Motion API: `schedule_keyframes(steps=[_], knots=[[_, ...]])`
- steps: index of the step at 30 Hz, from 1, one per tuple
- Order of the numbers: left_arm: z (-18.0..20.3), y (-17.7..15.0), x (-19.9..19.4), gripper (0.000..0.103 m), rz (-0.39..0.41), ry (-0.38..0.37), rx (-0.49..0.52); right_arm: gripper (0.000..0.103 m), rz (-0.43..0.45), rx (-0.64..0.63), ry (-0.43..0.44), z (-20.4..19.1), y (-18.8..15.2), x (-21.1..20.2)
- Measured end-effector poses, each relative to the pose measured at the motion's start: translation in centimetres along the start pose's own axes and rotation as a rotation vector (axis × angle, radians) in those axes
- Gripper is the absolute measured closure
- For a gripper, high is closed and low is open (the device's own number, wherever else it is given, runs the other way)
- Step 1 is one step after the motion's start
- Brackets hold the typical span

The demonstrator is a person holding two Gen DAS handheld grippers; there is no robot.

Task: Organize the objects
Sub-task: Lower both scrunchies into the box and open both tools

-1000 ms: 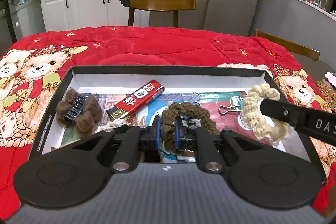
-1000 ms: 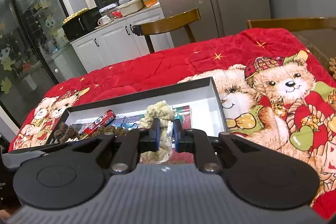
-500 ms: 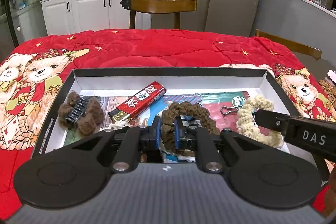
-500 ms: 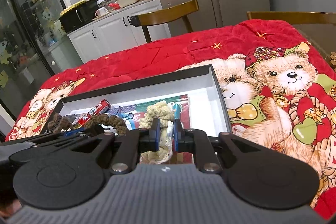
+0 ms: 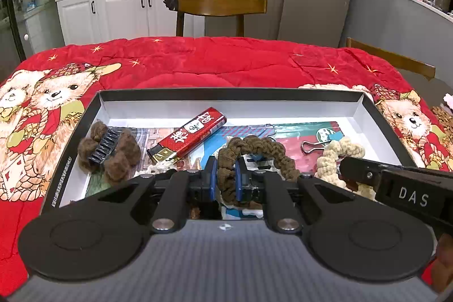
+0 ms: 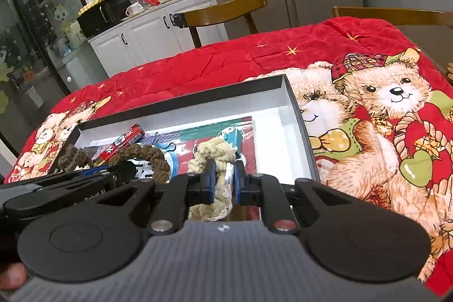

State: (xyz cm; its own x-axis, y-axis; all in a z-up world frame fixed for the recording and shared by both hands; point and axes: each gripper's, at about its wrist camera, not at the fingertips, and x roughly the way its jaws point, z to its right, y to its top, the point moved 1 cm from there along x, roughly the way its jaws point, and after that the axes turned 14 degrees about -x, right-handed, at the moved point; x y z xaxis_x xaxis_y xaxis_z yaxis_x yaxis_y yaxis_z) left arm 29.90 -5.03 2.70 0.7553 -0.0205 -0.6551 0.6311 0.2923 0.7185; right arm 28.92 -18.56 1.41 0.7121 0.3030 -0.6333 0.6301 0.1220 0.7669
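Left gripper [image 5: 226, 174] pinches a brown braided fabric scrunchie [image 5: 254, 149]; right gripper [image 6: 225, 180] pinches a cream braided fabric scrunchie [image 6: 215, 152]. Both ruffled loops sit inside a shallow black-rimmed white cardboard box [image 5: 232, 104], beside a red foil packet [image 5: 192, 135], brown furry hair claw [image 5: 109, 149], metal binder clip [image 5: 311, 146]. Red teddy-bear quilt [image 5: 198, 61] underneath; wooden chair [image 5: 220, 7] and white cabinets [image 5: 127, 10] behind.
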Motion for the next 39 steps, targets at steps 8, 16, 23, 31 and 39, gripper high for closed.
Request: schedule_keyframes(steps=[8, 16, 23, 31, 39], knots=[[0.3, -0.4, 0.4, 0.087, 0.007, 0.008, 0.020, 0.080, -0.007, -0.013, 0.003, -0.3, 0.0, 0.2], [-0.1, 0.6, -0.4, 0.074, -0.012, -0.041, -0.020, 0.046, 0.031, 0.042, 0.081, 0.4, 0.9, -1.2], [-0.8, 3.2, -4.4, 0.048, 0.080, -0.115, -0.047, 0.036, 0.154, 0.078, 0.104, 0.9, 2.9, -5.7], [-1.2, 4.5, -14.5, 0.031, 0.239, -0.221, -0.088, 0.026, 0.302, 0.070, 0.141, 0.8, 4.7, -13.8], [-1.9, 0.5, -24.0, 0.026, 0.295, -0.282, -0.022, 0.024, 0.397, 0.041, 0.163, -0.6, 2.1, -21.1]])
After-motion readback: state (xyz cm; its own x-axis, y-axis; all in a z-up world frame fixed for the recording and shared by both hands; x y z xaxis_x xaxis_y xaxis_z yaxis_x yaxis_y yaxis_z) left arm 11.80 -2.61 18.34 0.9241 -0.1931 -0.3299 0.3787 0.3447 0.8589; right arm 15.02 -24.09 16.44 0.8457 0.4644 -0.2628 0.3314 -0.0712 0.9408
